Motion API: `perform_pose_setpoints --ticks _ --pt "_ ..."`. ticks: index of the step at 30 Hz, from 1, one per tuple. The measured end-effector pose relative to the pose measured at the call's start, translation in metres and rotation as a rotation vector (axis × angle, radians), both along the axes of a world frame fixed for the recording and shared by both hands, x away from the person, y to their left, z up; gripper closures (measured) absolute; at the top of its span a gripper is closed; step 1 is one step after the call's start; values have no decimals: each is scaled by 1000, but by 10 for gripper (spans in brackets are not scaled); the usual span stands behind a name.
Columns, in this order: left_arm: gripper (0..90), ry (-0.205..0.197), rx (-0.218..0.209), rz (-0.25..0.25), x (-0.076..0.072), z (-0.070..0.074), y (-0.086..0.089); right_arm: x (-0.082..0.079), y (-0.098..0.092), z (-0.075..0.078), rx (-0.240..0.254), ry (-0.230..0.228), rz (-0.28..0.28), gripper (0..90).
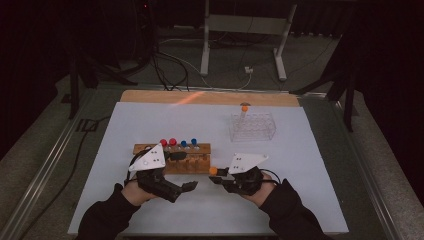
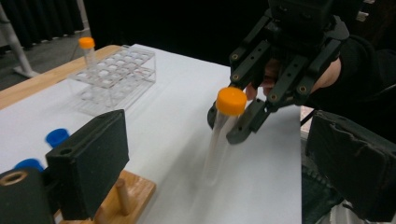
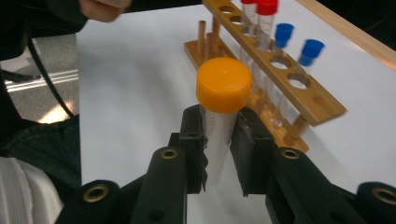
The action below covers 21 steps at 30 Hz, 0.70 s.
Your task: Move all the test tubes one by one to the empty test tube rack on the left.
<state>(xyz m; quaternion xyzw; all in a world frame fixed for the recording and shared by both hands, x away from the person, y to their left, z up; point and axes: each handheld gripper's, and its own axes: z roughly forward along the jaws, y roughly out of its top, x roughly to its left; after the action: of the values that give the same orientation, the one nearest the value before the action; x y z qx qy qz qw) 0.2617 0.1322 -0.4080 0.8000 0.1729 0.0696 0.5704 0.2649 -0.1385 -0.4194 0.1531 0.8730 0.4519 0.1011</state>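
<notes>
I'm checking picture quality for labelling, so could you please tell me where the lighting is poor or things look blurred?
High view: dim, surroundings nearly black, an orange streak of glare on the wooden edge. Left gripper view: the tube in the right claw smears below its orange cap; the near pad is soft. Right gripper view: the cap is sharp, the wooden rack slightly soft.

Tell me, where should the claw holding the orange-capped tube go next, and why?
Probably toward the clear rack. The right claw is shut on an orange-capped tube beside the wooden rack, and the clear rack already holds another orange-capped tube with many free slots.
</notes>
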Motion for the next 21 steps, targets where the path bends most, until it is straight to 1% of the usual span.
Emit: perform_pose_setpoints --ticks 1,4,7,8,10,12,17,19,21 --pt "140 -3 -1 -3 0 0 -1 -1 2 0 2 0 8 745" --pt "180 -11 11 -26 -2 -2 -6 -3 6 -1 -2 3 24 745" --pt "283 -25 12 -49 -5 -3 -11 -4 8 -2 -4 7 33 745" --pt "328 -28 17 -51 -5 -3 -12 -4 9 -2 -3 10 34 745" --pt "393 -36 15 -56 -6 -3 -14 -5 10 -2 -6 10 39 745" --pt "447 -41 23 -54 -6 -3 -17 -6 11 -2 -5 10 44 745" --pt "548 -56 43 -56 -7 -5 -21 -7 13 -2 -4 10 50 745" --pt "580 -59 59 -48 -6 -5 -23 -7 13 -2 -4 11 51 745" --pt "614 -61 60 -54 -6 -7 -24 -7 13 -1 -2 12 51 745"
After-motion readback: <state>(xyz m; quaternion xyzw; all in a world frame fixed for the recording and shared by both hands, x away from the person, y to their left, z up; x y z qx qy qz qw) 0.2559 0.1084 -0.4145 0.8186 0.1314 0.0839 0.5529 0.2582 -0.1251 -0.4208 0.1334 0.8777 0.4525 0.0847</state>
